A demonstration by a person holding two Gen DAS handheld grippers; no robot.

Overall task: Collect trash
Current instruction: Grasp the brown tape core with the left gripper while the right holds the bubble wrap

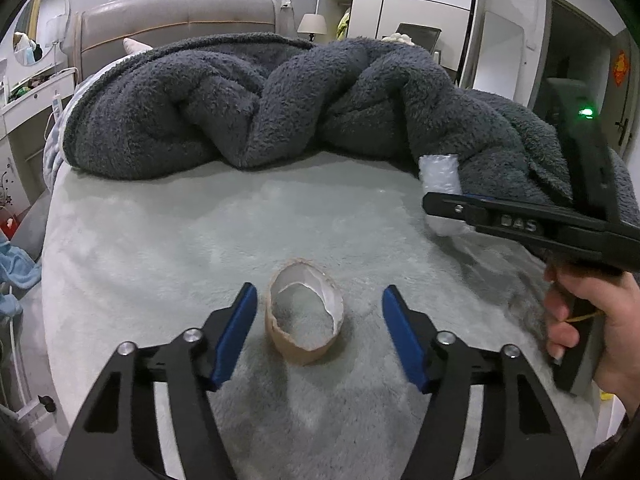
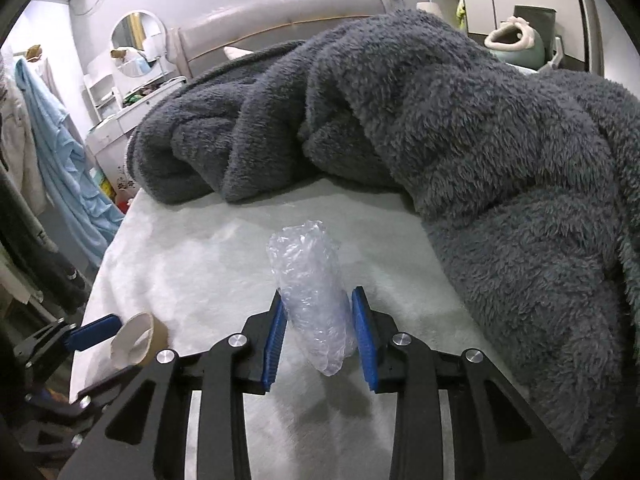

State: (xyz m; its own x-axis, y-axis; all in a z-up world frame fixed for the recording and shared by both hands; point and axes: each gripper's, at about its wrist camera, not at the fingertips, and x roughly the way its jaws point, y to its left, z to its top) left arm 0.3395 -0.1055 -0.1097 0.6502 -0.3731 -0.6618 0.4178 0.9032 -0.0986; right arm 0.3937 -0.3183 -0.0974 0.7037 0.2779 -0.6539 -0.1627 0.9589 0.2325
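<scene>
A crumpled brown paper cup (image 1: 305,316) with a white inside lies on its side on the pale bed sheet (image 1: 160,248). My left gripper (image 1: 318,300) is open, with the cup between its blue fingers, apart from both. My right gripper (image 2: 319,300) is shut on a roll of clear bubble wrap (image 2: 310,280) and holds it just above the sheet. In the left wrist view the right gripper (image 1: 430,200) is at the right with the bubble wrap (image 1: 440,176) in it. In the right wrist view the cup (image 2: 138,338) is at the lower left, between the left gripper's fingers (image 2: 96,332).
A big dark grey fleece blanket (image 1: 280,96) is heaped across the far half of the bed and down its right side (image 2: 520,200). A padded headboard (image 1: 176,16) is behind it. A dresser with a round mirror (image 1: 38,24) and hanging clothes (image 2: 60,152) stand left of the bed.
</scene>
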